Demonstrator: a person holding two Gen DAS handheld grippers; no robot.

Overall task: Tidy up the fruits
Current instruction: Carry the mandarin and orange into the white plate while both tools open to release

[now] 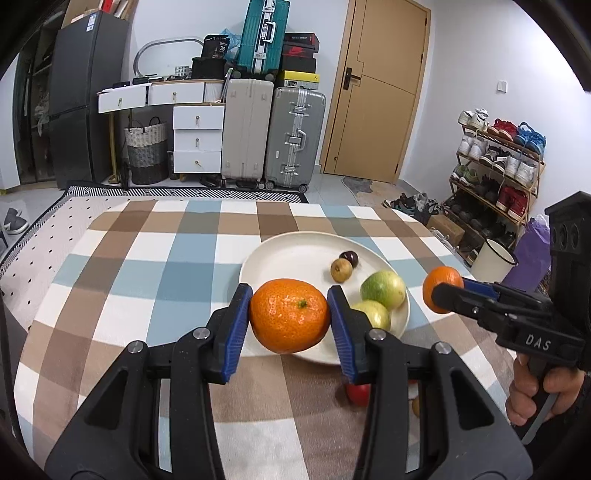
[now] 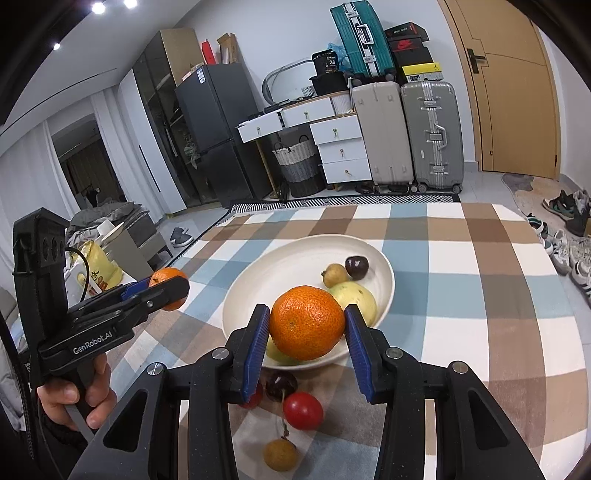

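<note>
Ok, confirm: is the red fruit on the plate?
No, the red fruit lies on the checked cloth, in front of the plate.

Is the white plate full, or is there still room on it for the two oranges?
Room left. The white plate holds only four fruits along one side; its other half is bare.

We see bright, even indoor light; ceiling spotlights (image 2: 99,7) glare top left in the right view. Soft shadows, sharp focus, strong fisheye bending, dark corners.
</note>
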